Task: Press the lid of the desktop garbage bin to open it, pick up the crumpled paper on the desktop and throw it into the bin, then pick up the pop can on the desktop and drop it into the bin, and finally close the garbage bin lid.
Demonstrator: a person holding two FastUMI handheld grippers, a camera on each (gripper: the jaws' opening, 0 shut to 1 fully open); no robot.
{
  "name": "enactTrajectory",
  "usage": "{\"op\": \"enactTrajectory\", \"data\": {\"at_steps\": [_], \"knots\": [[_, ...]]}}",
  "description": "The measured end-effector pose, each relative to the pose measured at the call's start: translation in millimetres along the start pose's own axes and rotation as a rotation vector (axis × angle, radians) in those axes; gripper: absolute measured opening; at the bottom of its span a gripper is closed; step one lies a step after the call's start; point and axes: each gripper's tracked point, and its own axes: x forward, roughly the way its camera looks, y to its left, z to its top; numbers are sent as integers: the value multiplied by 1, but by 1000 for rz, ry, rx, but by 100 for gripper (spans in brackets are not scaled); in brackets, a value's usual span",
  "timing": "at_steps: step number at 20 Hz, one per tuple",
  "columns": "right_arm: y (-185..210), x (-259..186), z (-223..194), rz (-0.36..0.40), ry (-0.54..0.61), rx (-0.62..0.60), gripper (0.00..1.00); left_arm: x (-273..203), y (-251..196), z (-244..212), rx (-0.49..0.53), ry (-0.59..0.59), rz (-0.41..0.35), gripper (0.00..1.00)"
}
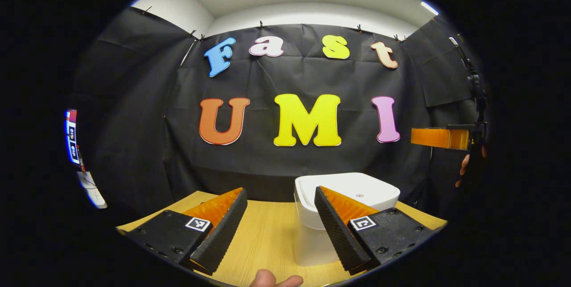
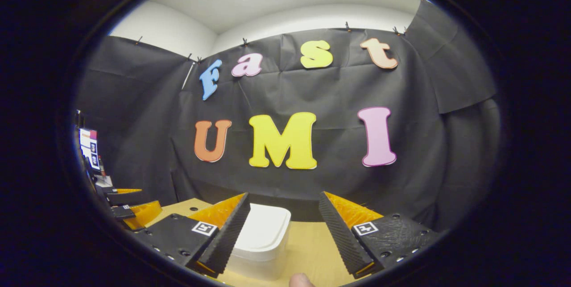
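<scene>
The white desktop bin (image 1: 357, 193) stands on the wooden table (image 1: 267, 233) with its lid down. It is just right of centre in the left gripper view, partly behind my right-hand finger. My left gripper (image 1: 280, 191) hovers open above the table in front of the bin, holding nothing. In the right gripper view the same bin (image 2: 265, 229) sits low and left of centre, its lid flat. My right gripper (image 2: 284, 195) is open and empty above it. The right gripper (image 1: 439, 138) also appears far off at the right edge, with a hand (image 1: 464, 171) beneath it.
The left gripper (image 2: 129, 209) shows at the left edge of the right gripper view. A lit screen (image 1: 71, 137) stands far left. A dark stand (image 1: 475, 86) rises at the right. A fingertip (image 1: 272, 280) pokes in at the bottom.
</scene>
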Motion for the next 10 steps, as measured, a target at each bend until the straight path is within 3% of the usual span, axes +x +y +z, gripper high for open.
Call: {"op": "enactTrajectory", "data": {"at_steps": [5,8,10], "knots": [[42,3,-56,119,142,5,92,-1,-4,-15,-16,31,-33,97],[59,8,-77,149,191,21,31,-3,2,-23,-2,42,-18,98],[67,9,-89,167,225,16,1,-6,3,-28,5,45,-13,98]]}}
